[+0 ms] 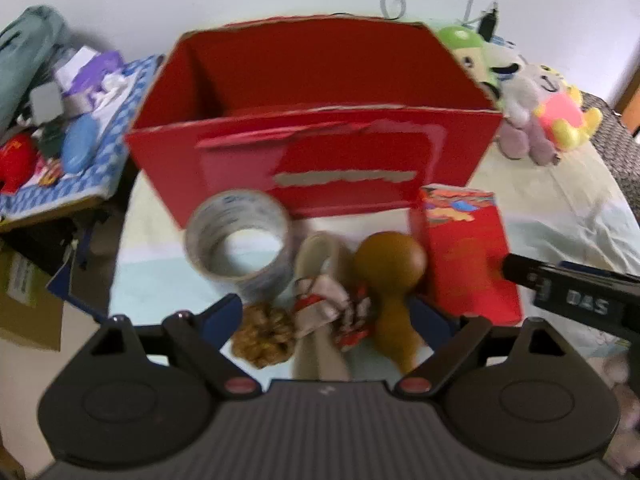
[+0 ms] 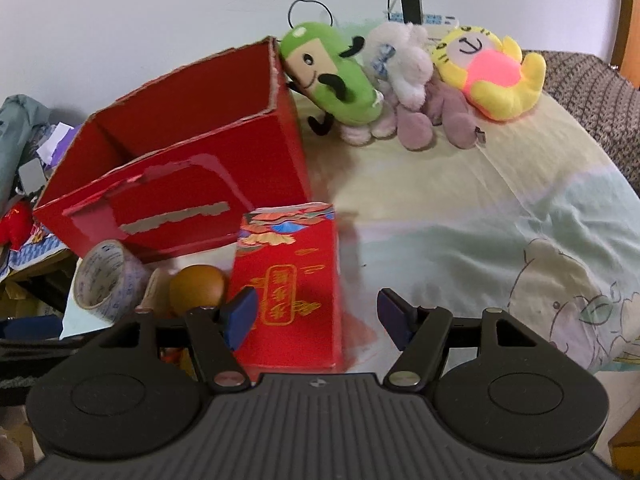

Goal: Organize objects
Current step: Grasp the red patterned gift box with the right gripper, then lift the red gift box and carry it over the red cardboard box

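An open red cardboard box [image 1: 312, 152] [image 2: 176, 184] stands on the bed. In front of it lie a roll of clear tape [image 1: 240, 244] [image 2: 106, 276], a brown gourd [image 1: 390, 276] [image 2: 198, 286], a walnut [image 1: 264, 338], a beige spoon-like piece [image 1: 320, 280] with small red-and-white charms [image 1: 332, 312], and a red packet box [image 1: 468, 256] [image 2: 292, 288]. My left gripper [image 1: 334, 314] is open, its fingers either side of the walnut, charms and gourd. My right gripper [image 2: 316, 314] is open around the red packet box. The right gripper's body shows in the left wrist view [image 1: 576, 292].
Three plush toys, green [image 2: 332, 76], white-and-pink [image 2: 408, 84] and yellow [image 2: 492, 72], lie behind the box on the bed sheet [image 2: 480, 220]. A cluttered side surface with a blue patterned cloth [image 1: 104, 128] and cardboard boxes [image 1: 28, 292] is to the left. Cables hang on the wall.
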Available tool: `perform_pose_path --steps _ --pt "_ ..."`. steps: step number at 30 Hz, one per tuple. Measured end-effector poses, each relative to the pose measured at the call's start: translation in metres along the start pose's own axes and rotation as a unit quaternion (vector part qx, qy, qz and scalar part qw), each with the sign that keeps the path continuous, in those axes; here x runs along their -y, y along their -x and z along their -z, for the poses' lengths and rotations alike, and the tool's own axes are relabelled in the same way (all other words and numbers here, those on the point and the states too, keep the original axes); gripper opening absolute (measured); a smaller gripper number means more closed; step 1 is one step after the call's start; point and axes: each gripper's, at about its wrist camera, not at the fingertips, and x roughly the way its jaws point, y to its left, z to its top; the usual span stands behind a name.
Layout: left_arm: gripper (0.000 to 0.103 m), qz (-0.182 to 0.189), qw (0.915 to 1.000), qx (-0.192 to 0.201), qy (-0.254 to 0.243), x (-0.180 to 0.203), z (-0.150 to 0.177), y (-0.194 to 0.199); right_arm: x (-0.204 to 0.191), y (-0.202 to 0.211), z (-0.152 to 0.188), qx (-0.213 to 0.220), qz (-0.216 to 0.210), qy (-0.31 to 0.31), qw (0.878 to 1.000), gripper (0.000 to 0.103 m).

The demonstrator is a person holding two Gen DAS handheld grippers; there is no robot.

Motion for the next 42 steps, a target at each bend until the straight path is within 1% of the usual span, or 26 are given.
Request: perform_pose_path --steps 1,4,6,8,10,14,16,21,23,26,29,33,36,38,40,42 --pt "0.091 0.004 1.0 0.002 -0.008 0.005 -0.002 -0.002 0.003 -0.004 -0.002 -0.004 -0.002 0.0 1.0 0.069" --pt "0.091 0.049 0.9986 0.002 -0.019 0.019 -0.006 -0.004 0.016 -0.017 -0.01 -0.027 -0.025 -0.013 0.999 0.068" --pt "0.088 0.078 0.9965 -0.007 -0.03 0.03 -0.01 -0.008 0.028 -0.026 -0.018 -0.043 -0.05 -0.031 0.997 0.068" --pt "0.085 0.093 0.9948 -0.02 -0.036 0.039 -0.012 -0.019 0.039 -0.034 -0.027 -0.062 -0.072 -0.048 0.994 0.067" --pt "0.084 0.111 0.9925 -0.033 -0.039 0.048 -0.015 -0.027 0.047 -0.043 -0.034 -0.083 -0.092 -0.055 0.991 0.068" --pt "0.083 0.121 0.9891 -0.074 -0.039 0.064 -0.019 -0.05 0.057 -0.062 -0.047 -0.131 -0.135 -0.064 0.98 0.067" --pt "0.083 0.124 0.9874 -0.093 -0.033 0.069 -0.019 -0.062 0.058 -0.07 -0.052 -0.151 -0.153 -0.055 0.975 0.066" --pt "0.083 0.123 0.983 -0.136 -0.007 0.076 -0.021 -0.085 0.054 -0.087 -0.06 -0.192 -0.18 -0.019 0.965 0.064" --pt "0.085 0.128 0.9815 -0.143 -0.004 0.082 -0.022 -0.09 0.053 -0.093 -0.061 -0.205 -0.188 -0.008 0.96 0.063" --pt "0.086 0.123 0.9819 -0.144 -0.014 0.093 -0.027 -0.092 0.056 -0.101 -0.063 -0.225 -0.208 -0.003 0.952 0.062" --pt "0.086 0.128 0.9798 -0.149 -0.036 0.107 -0.033 -0.096 0.067 -0.1 -0.068 -0.231 -0.208 0.006 0.95 0.061" --pt "0.085 0.15 0.9721 -0.156 -0.09 0.134 -0.038 -0.098 0.096 -0.092 -0.076 -0.234 -0.198 0.001 0.952 0.055" --pt "0.085 0.163 0.9657 -0.139 -0.146 0.161 -0.042 -0.091 0.117 -0.078 -0.082 -0.22 -0.188 -0.006 0.957 0.054" --pt "0.085 0.177 0.9603 -0.123 -0.176 0.177 -0.048 -0.086 0.131 -0.065 -0.088 -0.204 -0.178 -0.009 0.963 0.054" --pt "0.085 0.193 0.9553 -0.11 -0.195 0.189 -0.056 -0.08 0.144 -0.05 -0.094 -0.183 -0.164 -0.02 0.969 0.054" --pt "0.085 0.208 0.9509 -0.087 -0.212 0.197 -0.066 -0.068 0.154 -0.035 -0.101 -0.155 -0.154 -0.028 0.976 0.054"
